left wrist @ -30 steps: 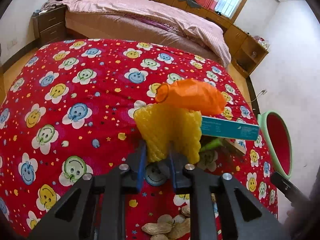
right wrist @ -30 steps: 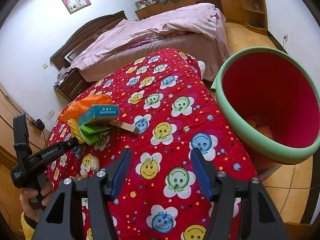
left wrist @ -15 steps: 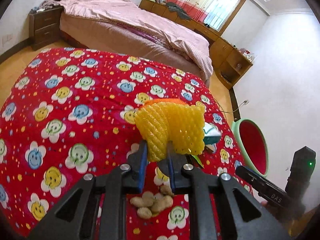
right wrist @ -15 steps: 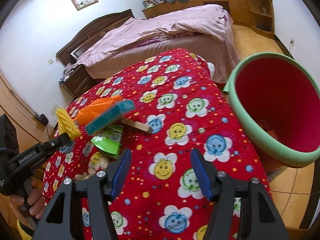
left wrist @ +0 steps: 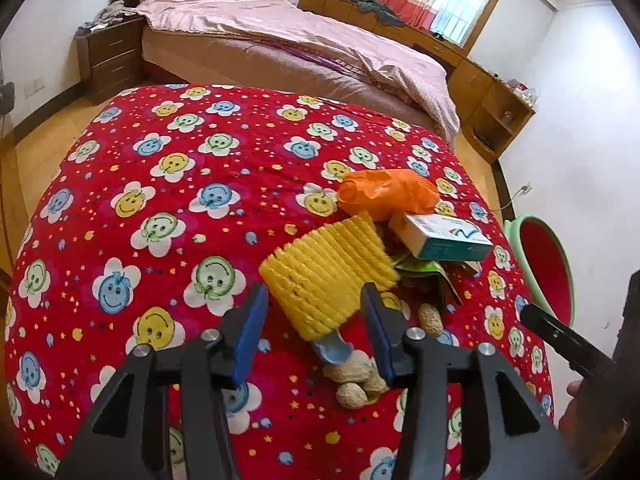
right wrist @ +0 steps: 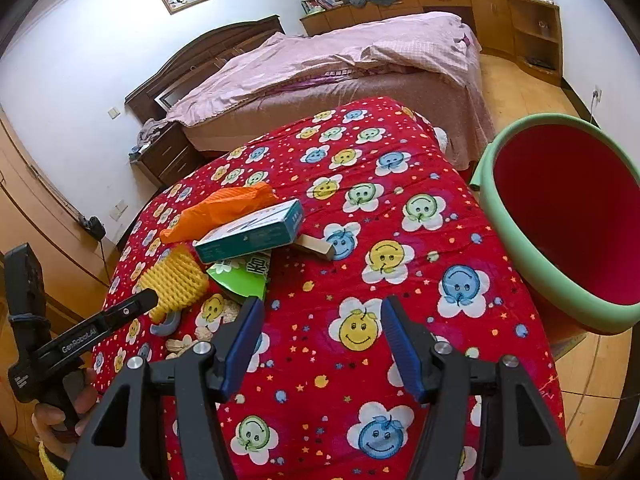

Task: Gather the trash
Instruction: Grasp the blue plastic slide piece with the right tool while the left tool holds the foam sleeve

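Yellow foam net [left wrist: 328, 280] lying between parted left tongs [left wrist: 314, 312], right tongs [right wrist: 322, 338] spread

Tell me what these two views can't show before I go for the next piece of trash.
- Bin: its bottom is cut off by its own rim in the right wrist view, and by the frame edge in the left wrist view.
- Green packet: mostly covered by the teal box.
- Wooden piece: its far end hidden under the box.
- Blue curved item: partly under the yellow foam net; unidentifiable.
- Box print: too small.
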The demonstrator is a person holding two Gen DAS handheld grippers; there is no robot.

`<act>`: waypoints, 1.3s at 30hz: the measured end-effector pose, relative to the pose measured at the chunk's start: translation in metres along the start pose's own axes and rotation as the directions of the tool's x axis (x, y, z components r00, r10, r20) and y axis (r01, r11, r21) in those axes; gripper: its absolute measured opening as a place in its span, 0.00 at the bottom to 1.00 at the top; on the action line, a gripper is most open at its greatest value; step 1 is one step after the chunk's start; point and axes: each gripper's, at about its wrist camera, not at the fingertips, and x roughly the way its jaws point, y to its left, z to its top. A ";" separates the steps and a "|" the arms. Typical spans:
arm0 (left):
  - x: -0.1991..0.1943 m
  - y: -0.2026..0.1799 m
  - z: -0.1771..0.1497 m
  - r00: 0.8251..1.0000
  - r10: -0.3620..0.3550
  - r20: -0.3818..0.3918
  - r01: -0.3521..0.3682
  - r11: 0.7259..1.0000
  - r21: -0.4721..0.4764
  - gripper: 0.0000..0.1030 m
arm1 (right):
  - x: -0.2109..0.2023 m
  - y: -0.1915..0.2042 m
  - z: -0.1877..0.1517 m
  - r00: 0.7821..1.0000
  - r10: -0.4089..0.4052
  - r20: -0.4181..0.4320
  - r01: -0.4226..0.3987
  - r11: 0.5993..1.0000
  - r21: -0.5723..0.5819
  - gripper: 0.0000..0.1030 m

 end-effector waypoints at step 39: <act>-0.071 0.064 -0.007 0.969 0.189 0.161 -0.167 0.976 -0.141 0.12 | 0.021 0.100 -0.006 0.994 0.104 -0.046 -0.111 0.975 -0.192 0.62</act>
